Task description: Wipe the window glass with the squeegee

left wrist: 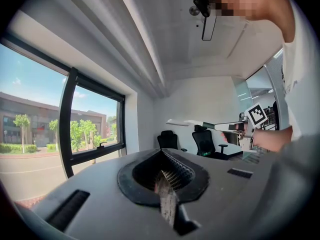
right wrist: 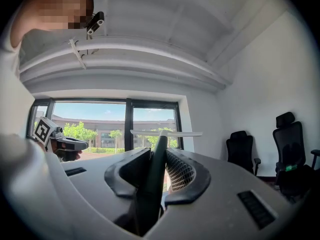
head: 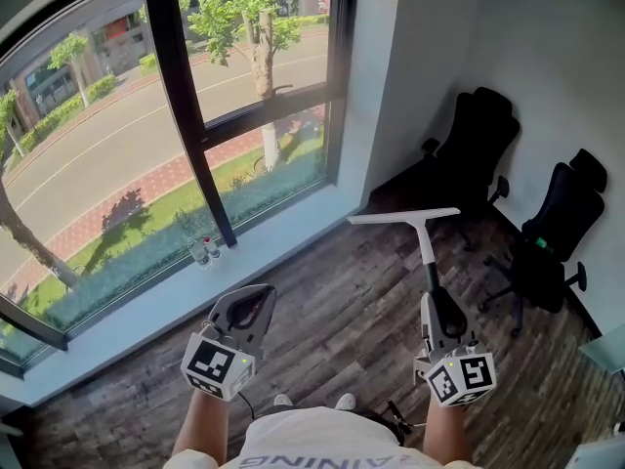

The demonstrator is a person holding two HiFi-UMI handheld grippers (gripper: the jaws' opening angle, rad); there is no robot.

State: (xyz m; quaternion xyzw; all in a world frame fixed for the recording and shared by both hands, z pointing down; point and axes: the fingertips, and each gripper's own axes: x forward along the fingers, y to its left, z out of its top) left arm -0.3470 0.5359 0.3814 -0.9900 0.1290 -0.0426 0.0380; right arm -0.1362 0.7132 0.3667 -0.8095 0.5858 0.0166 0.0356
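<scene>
Nearest the camera, the white shirt [head: 308, 447] carries capital letters of which we read only "AINING"; the rest is cut off at the frame edge. The left gripper [head: 252, 299] hovers over the wood floor [head: 342, 330] with its jaws brought together on nothing, as its own view confirms. To its right, the right gripper [head: 437, 311] is clamped on the dark handle of the squeegee [head: 424, 247]. Each gripper's cube shows black-and-white square markers, which carry no readable words. The squeegee's pale shaft rises away from us to a white crossbar blade. We see the blade held in the air over the floor, near the right end of the sill [head: 146, 301] and short of the window glass [head: 98, 164]. Two small bottles [head: 205, 250] stand side by side on the sill, beside the dark window post; their labels are too small to read. At far right, two black office chairs [head: 474, 149] stand against the white wall.
</scene>
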